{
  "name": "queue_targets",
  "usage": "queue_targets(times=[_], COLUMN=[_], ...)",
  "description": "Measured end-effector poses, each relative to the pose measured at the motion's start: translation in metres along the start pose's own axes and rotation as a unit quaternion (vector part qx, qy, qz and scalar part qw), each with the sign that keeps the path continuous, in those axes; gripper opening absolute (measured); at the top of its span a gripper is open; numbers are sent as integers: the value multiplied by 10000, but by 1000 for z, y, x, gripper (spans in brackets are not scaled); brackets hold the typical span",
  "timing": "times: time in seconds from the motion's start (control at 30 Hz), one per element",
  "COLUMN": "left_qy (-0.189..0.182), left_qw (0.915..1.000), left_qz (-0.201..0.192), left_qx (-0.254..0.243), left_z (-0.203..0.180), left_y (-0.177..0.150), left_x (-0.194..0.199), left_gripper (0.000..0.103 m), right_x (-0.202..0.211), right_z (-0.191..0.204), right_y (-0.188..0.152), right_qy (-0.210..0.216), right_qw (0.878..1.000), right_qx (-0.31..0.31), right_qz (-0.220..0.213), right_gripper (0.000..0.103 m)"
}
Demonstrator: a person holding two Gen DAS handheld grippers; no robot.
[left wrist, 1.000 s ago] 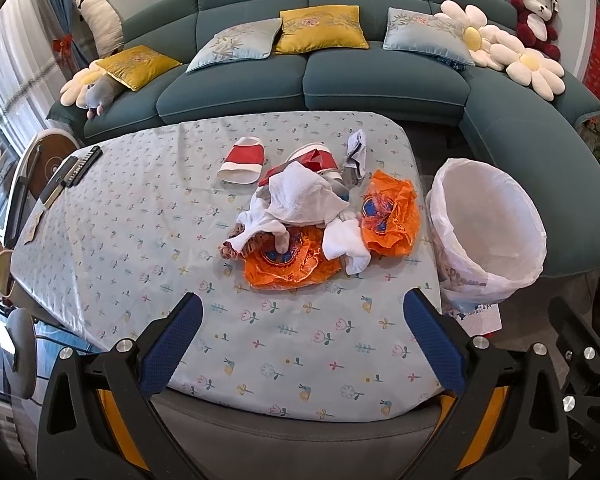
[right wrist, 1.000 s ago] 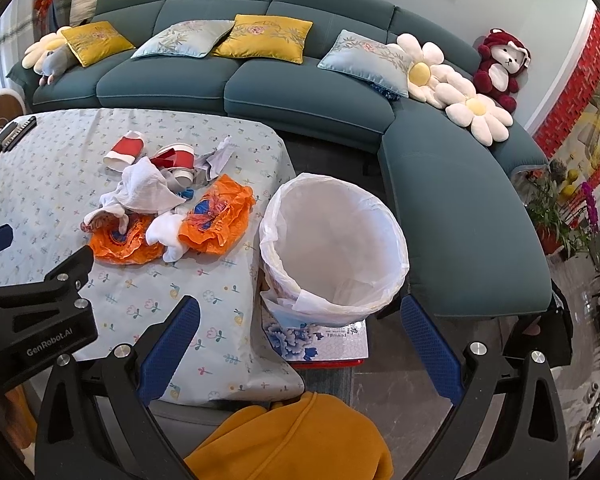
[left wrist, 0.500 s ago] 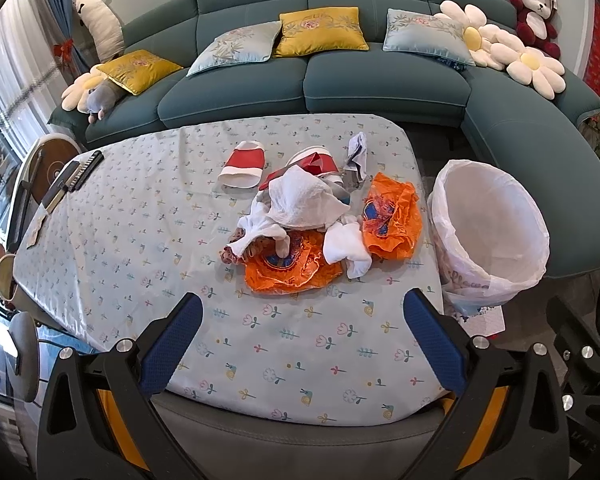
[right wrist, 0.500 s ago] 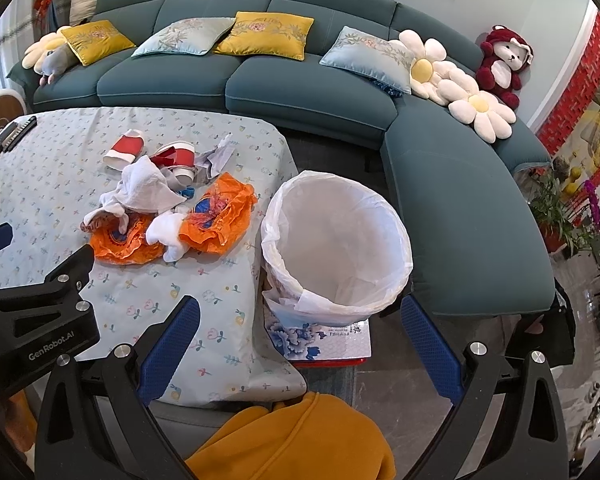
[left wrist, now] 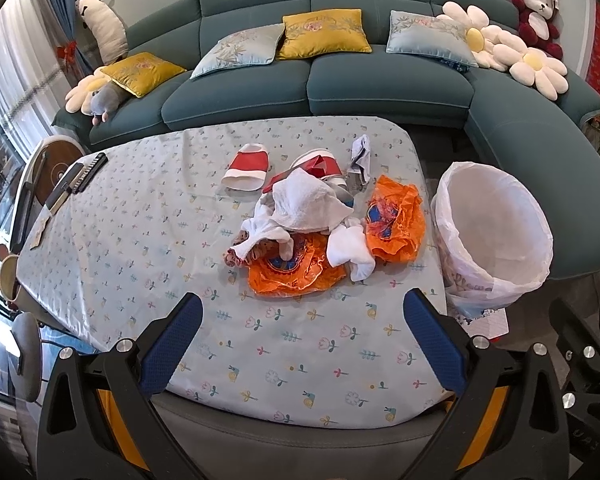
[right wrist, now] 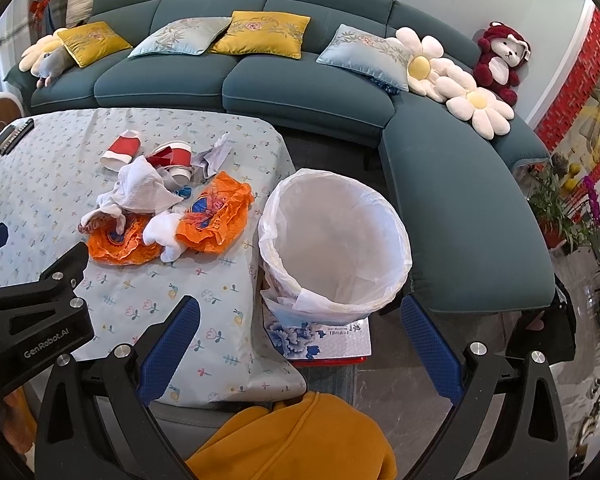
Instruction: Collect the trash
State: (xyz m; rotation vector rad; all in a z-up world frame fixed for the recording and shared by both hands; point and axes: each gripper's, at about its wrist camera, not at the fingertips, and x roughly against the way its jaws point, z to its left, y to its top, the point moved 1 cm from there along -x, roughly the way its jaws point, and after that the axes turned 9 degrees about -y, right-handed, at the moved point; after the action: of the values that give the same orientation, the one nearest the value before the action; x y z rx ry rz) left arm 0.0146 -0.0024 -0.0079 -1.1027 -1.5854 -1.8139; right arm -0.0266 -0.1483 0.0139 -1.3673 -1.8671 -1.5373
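Floral tablecloth: crinkled orange wrappers, crumpled white tissue.

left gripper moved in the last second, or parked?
Yes, slightly. In the left wrist view the trash pile and table edge sit a little lower than a second ago, so the open left gripper tilted or lifted slightly upward, holding nothing.

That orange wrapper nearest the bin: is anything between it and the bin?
Nothing visible. The orange wrapper lies near the table's edge, and only bare tablecloth separates it from the open, lined bin standing beside the table.
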Motion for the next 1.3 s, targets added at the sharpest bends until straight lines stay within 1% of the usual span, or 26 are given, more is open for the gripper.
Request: queue_targets(times=[0.43, 0.9, 1.3], left_qy=[25, 95, 87], left_qw=[10000, 9999, 9999], left_qz=[6, 26, 33], left_qx=[52, 110, 71], left_z=[2, 5, -3], left_y=[0, -2, -7], left_x=[1, -2, -1], left_gripper=[96, 96, 96], right_x=[5, 5, 4], right_z=[0, -6, -6], right_y=[-1, -1, -1], right_qy=[-84, -25, -54], right_qw=[9999, 9998, 9997], right_qx=[18, -136, -196], right_qz=[-126, -123, -136], right_gripper=[96, 96, 96])
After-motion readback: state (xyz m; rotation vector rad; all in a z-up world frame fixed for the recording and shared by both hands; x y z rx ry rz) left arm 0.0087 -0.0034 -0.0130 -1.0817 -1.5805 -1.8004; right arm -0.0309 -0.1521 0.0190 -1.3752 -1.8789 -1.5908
